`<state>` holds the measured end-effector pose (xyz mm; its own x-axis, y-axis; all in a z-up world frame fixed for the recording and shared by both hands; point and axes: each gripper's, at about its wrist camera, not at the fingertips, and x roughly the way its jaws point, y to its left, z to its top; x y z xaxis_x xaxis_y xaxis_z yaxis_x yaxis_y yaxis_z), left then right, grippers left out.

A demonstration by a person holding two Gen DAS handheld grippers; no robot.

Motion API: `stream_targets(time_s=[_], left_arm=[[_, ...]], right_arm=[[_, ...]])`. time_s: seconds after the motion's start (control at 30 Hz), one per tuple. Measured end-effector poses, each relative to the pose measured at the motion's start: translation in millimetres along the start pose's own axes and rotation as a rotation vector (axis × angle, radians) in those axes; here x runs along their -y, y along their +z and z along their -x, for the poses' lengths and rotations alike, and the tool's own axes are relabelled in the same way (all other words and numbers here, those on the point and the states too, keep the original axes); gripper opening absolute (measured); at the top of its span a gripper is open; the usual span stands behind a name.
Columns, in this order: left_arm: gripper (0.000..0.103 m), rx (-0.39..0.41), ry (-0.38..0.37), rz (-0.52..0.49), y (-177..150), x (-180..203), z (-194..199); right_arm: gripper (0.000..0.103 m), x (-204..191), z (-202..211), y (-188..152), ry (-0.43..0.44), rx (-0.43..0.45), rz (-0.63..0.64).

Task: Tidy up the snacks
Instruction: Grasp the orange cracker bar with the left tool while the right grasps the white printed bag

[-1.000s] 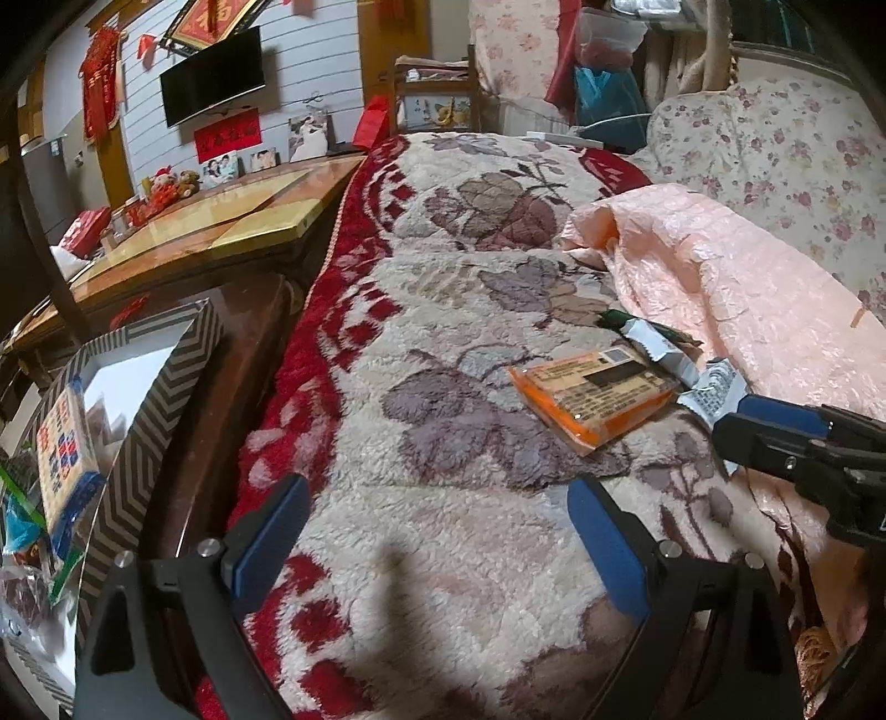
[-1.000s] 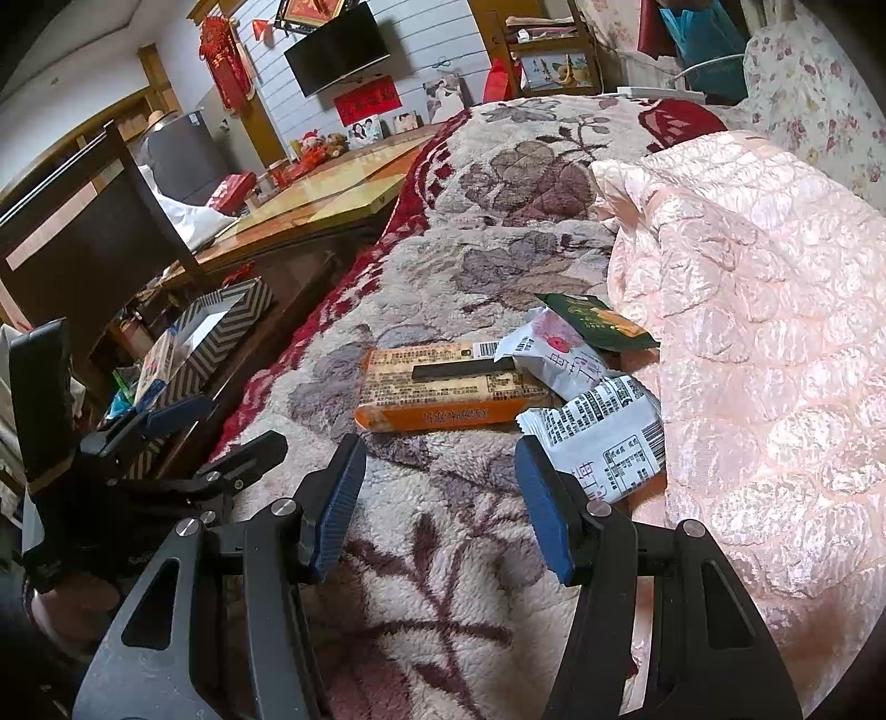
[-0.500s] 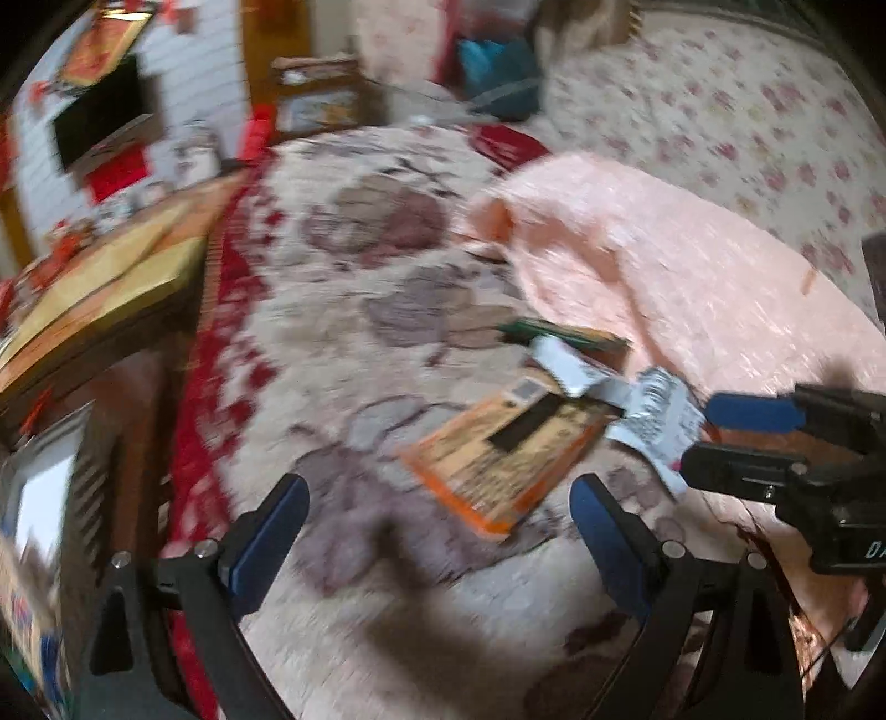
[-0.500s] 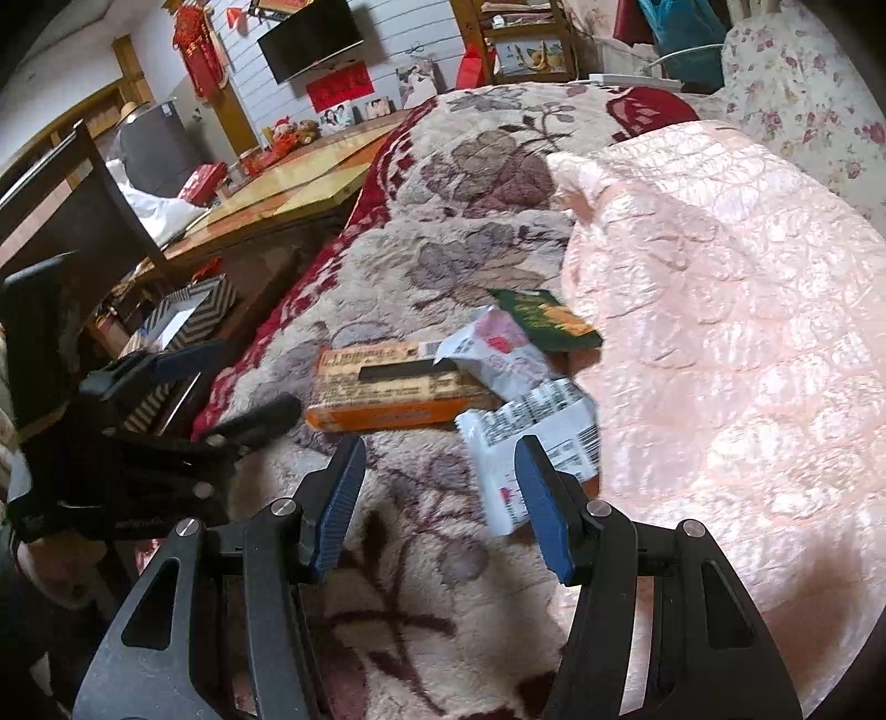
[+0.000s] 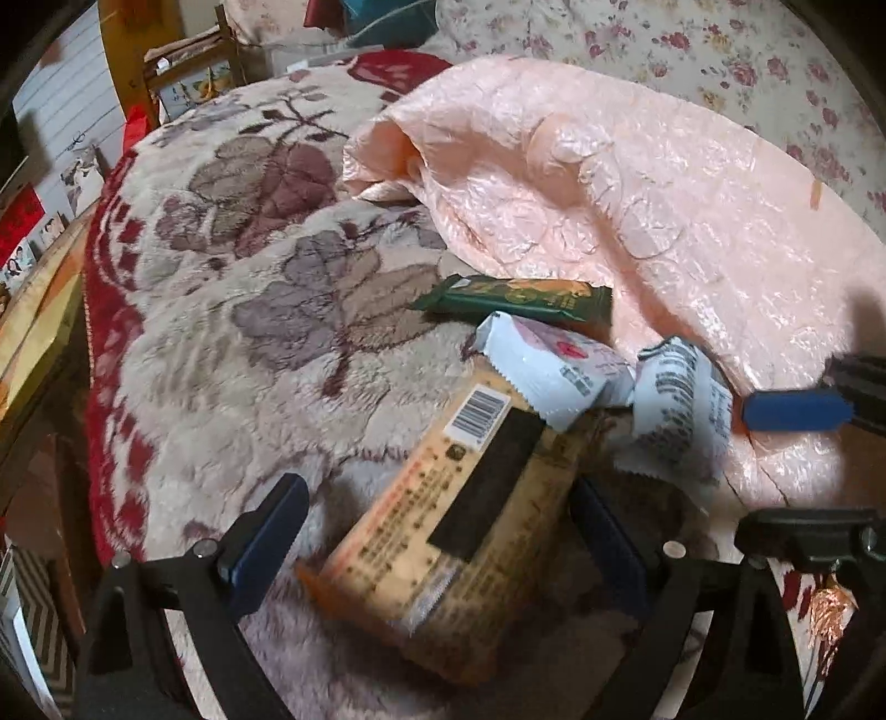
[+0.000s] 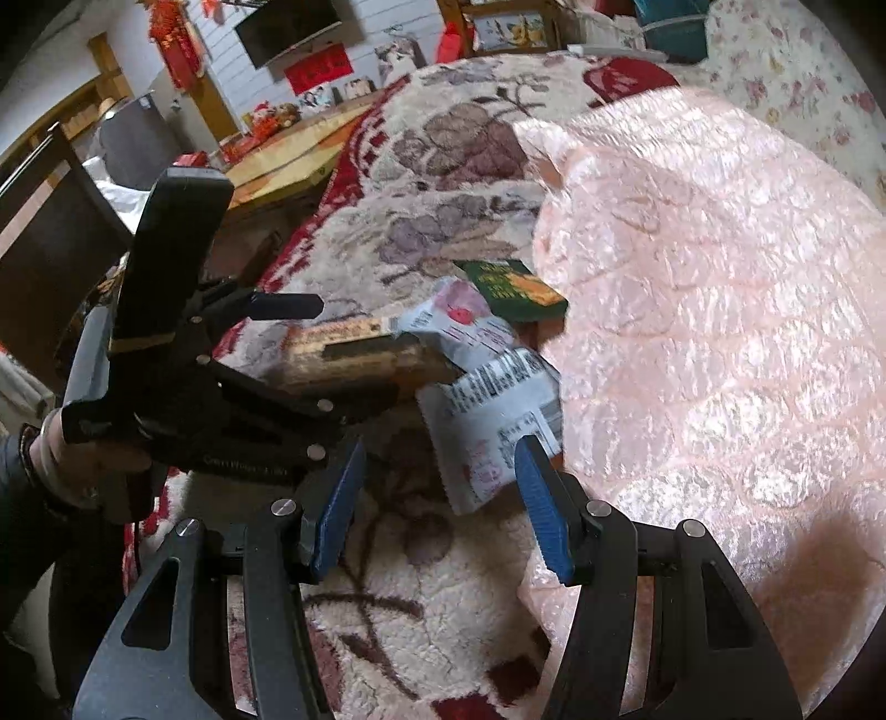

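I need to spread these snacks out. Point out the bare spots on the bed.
Free: the floral blanket left of the green packet, and the pink quilt beyond it. Crowded: the orange pack and two white packets, overlapping.

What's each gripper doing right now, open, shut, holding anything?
Left gripper: open, jaws either side of the orange snack pack, not gripping it.
Right gripper: open, holding nothing, white packet just ahead.

Wall-mounted TV (image 6: 293, 27), white panelled wall (image 6: 387, 33), wooden table (image 6: 288, 160).
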<state>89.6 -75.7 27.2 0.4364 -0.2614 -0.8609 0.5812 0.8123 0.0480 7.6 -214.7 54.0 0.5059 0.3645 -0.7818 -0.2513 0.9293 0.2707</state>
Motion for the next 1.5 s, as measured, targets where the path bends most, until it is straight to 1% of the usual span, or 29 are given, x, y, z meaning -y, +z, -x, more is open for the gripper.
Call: stream_targets(time_s=[0.1, 0.23, 0.3, 0.4, 0.43, 0.5, 0.63, 0.77, 0.9, 1.03, 1.07, 1.13, 1.17, 1.2, 1.23, 1.27, 1.33, 1.43, 1.5], left_arm=[[0.099, -0.005, 0.000, 0.028, 3, -4, -6], [0.100, -0.012, 0.051, 0.100, 1, -14, -8], [0.100, -0.011, 0.061, 0.138, -3, -22, -6], [0.100, -0.013, 0.047, 0.181, -9, -33, -5], [0.100, -0.012, 0.042, 0.179, -9, -34, -5], [0.100, -0.011, 0.044, 0.160, -8, -34, -5], [0.100, 0.003, 0.045, 0.102, -2, -29, -4], [0.101, -0.009, 0.040, 0.046, 5, -26, -12], [0.102, -0.015, 0.028, 0.027, 11, -28, -20], [0.102, -0.021, 0.023, -0.014, 17, -24, -24], [0.099, -0.021, 0.021, -0.016, 17, -23, -24], [0.093, -0.012, 0.008, -0.010, 15, -22, -23], [0.086, -0.005, 0.001, -0.003, 14, -23, -21], [0.083, 0.003, -0.004, 0.003, 12, -24, -19], [0.076, 0.012, -0.008, 0.010, 10, -24, -15], [0.071, 0.016, -0.012, 0.015, 7, -24, -13], [0.067, 0.018, -0.013, 0.025, 2, -24, -8], [0.067, 0.016, -0.004, 0.036, -5, -22, -2], [0.067, 0.018, -0.012, 0.049, -11, -22, 4]], right_arm=[[0.056, 7, -4, -1, 0.010, -0.020, -0.050], [0.057, 14, -12, -3, 0.017, -0.059, -0.118], [0.057, 18, -18, -2, 0.008, -0.074, -0.157], [0.058, 25, -23, 4, 0.001, -0.052, -0.233], [0.060, 27, -25, 7, -0.004, -0.044, -0.254], [0.061, 26, -30, 13, -0.034, -0.040, -0.273], [0.061, 24, -35, 22, -0.073, -0.023, -0.288], [0.063, 24, -45, 28, -0.105, -0.030, -0.279], [0.064, 32, -47, 31, -0.090, -0.023, -0.313], [0.064, 37, -52, 34, -0.072, -0.028, -0.334], [0.064, 36, -52, 34, -0.052, -0.027, -0.313], [0.057, 33, -50, 34, -0.056, -0.033, -0.265], [0.055, 32, -49, 33, -0.054, -0.035, -0.247], [0.049, 32, -48, 33, -0.048, -0.035, -0.242], [0.049, 32, -47, 32, -0.038, -0.034, -0.236], [0.048, 32, -46, 32, -0.027, -0.038, -0.229], [0.048, 30, -43, 31, -0.016, -0.041, -0.210], [0.048, 26, -38, 28, -0.005, -0.040, -0.188], [0.048, 24, -34, 25, 0.010, -0.042, -0.175]])
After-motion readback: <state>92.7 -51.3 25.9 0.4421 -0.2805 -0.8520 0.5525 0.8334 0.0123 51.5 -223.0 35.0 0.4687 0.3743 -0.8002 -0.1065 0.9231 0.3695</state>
